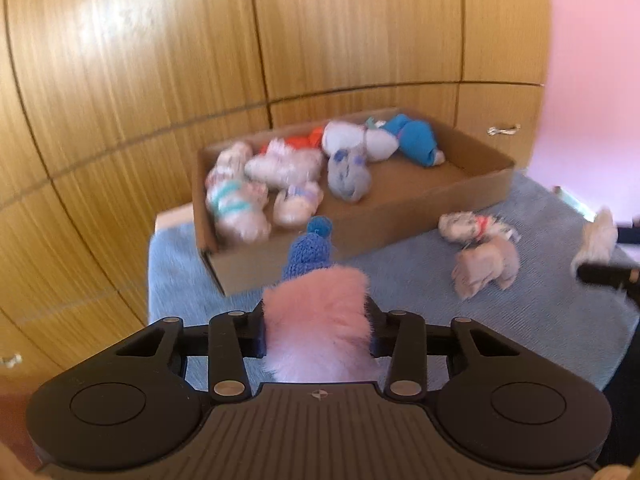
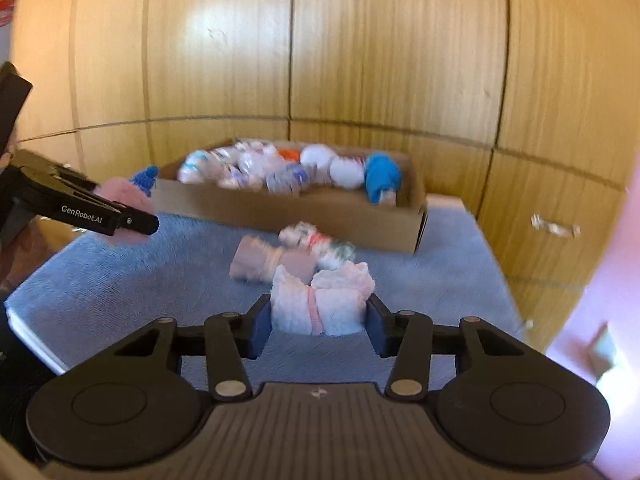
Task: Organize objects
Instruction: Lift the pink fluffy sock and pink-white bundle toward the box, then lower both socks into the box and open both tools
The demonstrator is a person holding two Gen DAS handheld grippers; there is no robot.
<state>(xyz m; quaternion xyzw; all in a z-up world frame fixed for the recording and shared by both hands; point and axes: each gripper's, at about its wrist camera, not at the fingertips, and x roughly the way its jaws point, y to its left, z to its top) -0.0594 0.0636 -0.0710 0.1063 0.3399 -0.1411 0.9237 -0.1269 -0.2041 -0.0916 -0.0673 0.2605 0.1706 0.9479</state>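
My left gripper [image 1: 317, 332] is shut on a fluffy pink sock bundle [image 1: 320, 304] with a blue knitted tip [image 1: 310, 252], held above the blue mat [image 1: 440, 312] just in front of the cardboard box [image 1: 360, 236]. The right wrist view shows that gripper [image 2: 136, 220] at the left with the pink bundle [image 2: 116, 190]. My right gripper [image 2: 319, 316] is shut on a white rolled sock bundle [image 2: 324, 300] with a pink band, lifted over the mat [image 2: 140, 280]. Two loose sock bundles [image 2: 296, 252] lie between it and the box [image 2: 280, 212]. Several rolled socks [image 1: 280, 172] fill the box.
Wooden cabinet panels [image 1: 160, 60] rise right behind the box, with a metal handle [image 1: 503, 130] at the right. A pink wall [image 1: 592, 60] borders the right side. The box's right half [image 1: 420, 176] holds fewer bundles. The mat ends at a near left edge [image 2: 36, 332].
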